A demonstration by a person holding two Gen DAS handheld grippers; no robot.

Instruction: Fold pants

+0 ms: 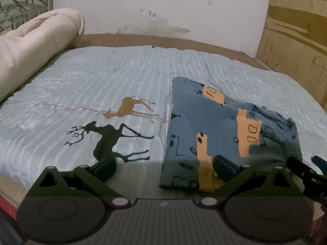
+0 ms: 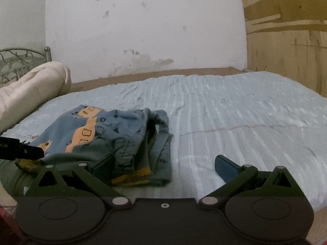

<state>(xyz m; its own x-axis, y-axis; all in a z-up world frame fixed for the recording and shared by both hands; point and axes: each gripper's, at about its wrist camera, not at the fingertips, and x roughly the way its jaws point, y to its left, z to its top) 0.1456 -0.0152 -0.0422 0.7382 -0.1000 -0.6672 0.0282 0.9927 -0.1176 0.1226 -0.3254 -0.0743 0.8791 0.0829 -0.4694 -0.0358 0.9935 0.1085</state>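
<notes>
Pants (image 1: 216,130) lie folded into a compact stack on a pale blue ribbed bedspread (image 1: 102,77), near the front edge of the bed; blue fabric w/ orange patches & dark line drawings. In the right wrist view the same stack (image 2: 114,140) shows layered edges on its right side, orange hem at the bottom front. Left gripper (image 1: 164,166) hovers low over the bedspread, jaws spread wide, nothing between them; its right finger sits over the near left corner of the stack, contact can't be told, left finger over bare spread just below a black deer print (image 1: 108,138). A tan deer print (image 1: 130,108) is further back. Right gripper (image 2: 164,164) also wide apart & empty: left finger over the stack's near edge, right finger over bare spread, well clear of the cloth. Each gripper's tip pokes into the other's view, at the right edge in the left wrist view & at the left edge in the right wrist view, touching or just above the stack's near left part. Rolled cream duvet (image 1: 34,47) lies at the left of the bed by a metal headboard (image 1: 22,8); stained white wall (image 2: 143,30) behind, wooden panel (image 2: 286,40) at right.
</notes>
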